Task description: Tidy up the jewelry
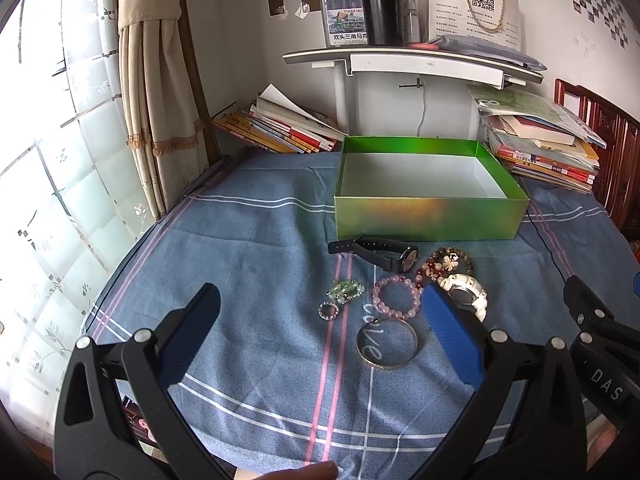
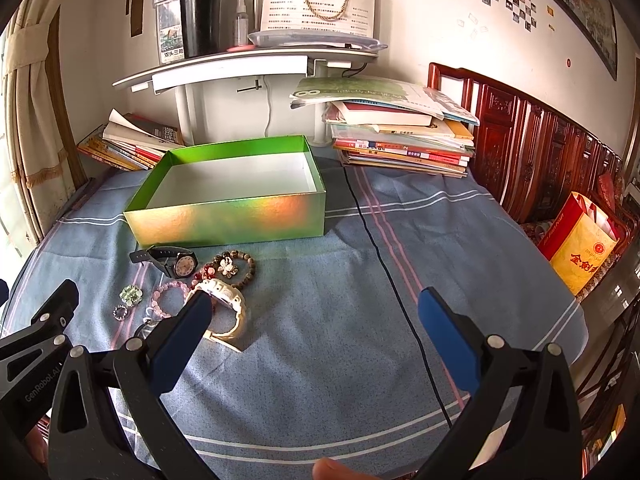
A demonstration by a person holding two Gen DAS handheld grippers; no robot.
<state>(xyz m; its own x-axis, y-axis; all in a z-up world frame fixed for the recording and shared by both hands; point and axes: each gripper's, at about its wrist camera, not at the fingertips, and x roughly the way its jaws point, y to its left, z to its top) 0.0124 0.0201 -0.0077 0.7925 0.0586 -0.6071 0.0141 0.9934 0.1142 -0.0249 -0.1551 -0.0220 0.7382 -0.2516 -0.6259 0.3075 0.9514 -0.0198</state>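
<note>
Left gripper (image 1: 320, 320) and right gripper (image 2: 312, 320): ribbed blue fingers spread wide, holding nothing, over the striped blue cloth (image 1: 248, 248). Between the left fingers: smooth metal bangle (image 1: 387, 343), pink bead bracelet (image 1: 397, 297), small ring (image 1: 328, 311); white watch (image 2: 224, 304) touches the right gripper's left fingertip. Beyond the fingertips, glossy green box (image 1: 428, 216), open-topped, white inside; bare cloth between the right fingers, crossed by a black cable (image 2: 384, 256).

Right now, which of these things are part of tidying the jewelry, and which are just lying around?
Job:
green box
black watch
white watch
pink bead bracelet
gold bangle
brown bead bracelet
small ring

Lying about:
book stacks
black tumbler
black cable
</note>
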